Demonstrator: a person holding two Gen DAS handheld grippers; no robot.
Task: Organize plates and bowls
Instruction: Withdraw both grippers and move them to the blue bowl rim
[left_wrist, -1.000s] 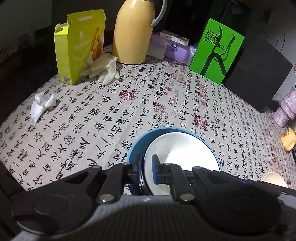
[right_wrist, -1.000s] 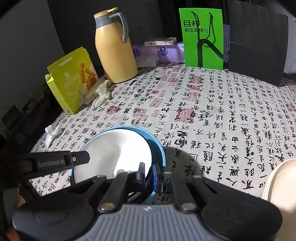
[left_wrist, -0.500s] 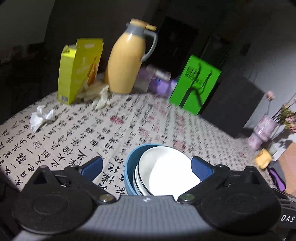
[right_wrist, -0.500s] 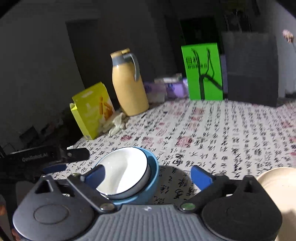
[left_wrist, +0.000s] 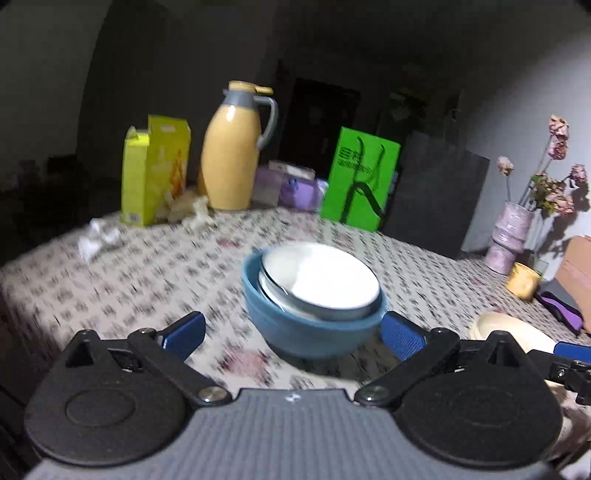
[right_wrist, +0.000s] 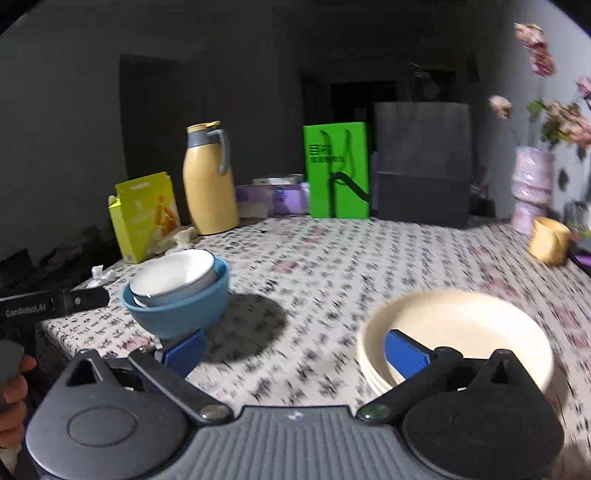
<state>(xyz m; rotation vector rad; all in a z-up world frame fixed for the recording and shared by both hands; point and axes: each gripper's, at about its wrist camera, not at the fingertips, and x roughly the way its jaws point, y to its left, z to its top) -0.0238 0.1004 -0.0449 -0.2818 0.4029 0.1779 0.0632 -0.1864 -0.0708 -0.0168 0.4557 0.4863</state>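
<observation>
A home dining table (left_wrist: 155, 258): patterned cloth, thermos jug (left_wrist: 232, 147), vase of flowers (left_wrist: 509, 236).

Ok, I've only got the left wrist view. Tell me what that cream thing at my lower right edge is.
Observer: A stack of cream plates. Several rims show at its side, and nothing lies on top.
Operator: Give me the state of the other hand's jaws.
Observer: The right gripper has its jaws wide open, with nothing between them.
Operator: Now tell me whether that stack touches anything.
Observer: No. It stands apart, with bare tablecloth between it and the blue bowl.
</observation>
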